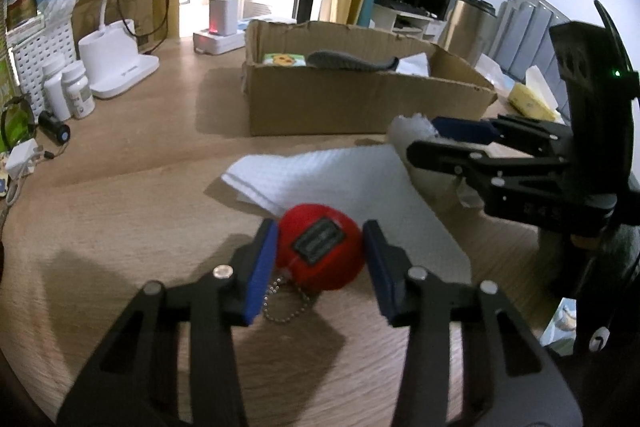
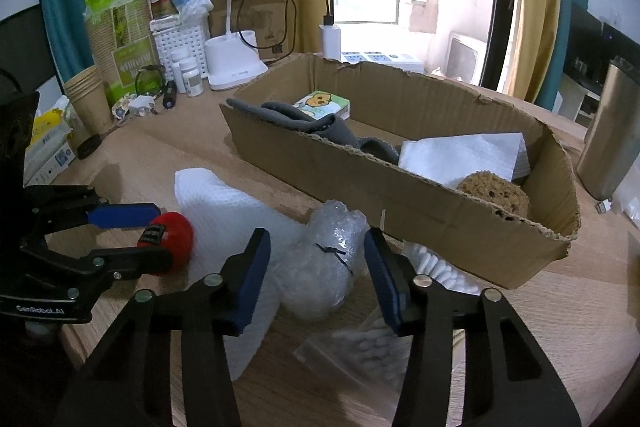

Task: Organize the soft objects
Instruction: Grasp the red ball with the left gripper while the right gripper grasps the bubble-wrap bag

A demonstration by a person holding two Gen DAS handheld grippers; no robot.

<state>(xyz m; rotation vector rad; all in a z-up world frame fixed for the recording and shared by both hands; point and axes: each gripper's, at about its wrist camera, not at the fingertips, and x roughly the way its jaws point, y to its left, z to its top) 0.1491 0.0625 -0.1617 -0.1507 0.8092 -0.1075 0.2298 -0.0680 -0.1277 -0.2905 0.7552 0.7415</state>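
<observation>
A red plush ball [image 1: 320,251] with a black label and a bead chain lies on the wooden table, on the edge of a white foam sheet [image 1: 352,183]. My left gripper [image 1: 320,259] is open, its blue pads on either side of the ball; it also shows in the right wrist view [image 2: 132,239]. My right gripper [image 2: 316,267] is open around a bubble-wrap bundle [image 2: 324,259] tied with a black tie. The cardboard box [image 2: 400,203] behind holds a grey cloth [image 2: 312,127], a tissue pack [image 2: 324,105], white paper [image 2: 464,153] and a brown sponge [image 2: 494,191].
A bag of cotton swabs [image 2: 360,343] and white pads [image 2: 432,265] lie by the right gripper. A lamp base [image 2: 234,63], pill bottles [image 2: 188,71], paper cups [image 2: 88,99], a white basket [image 2: 180,39] and a charger [image 2: 331,41] stand at the back. A metal flask [image 2: 612,131] stands right.
</observation>
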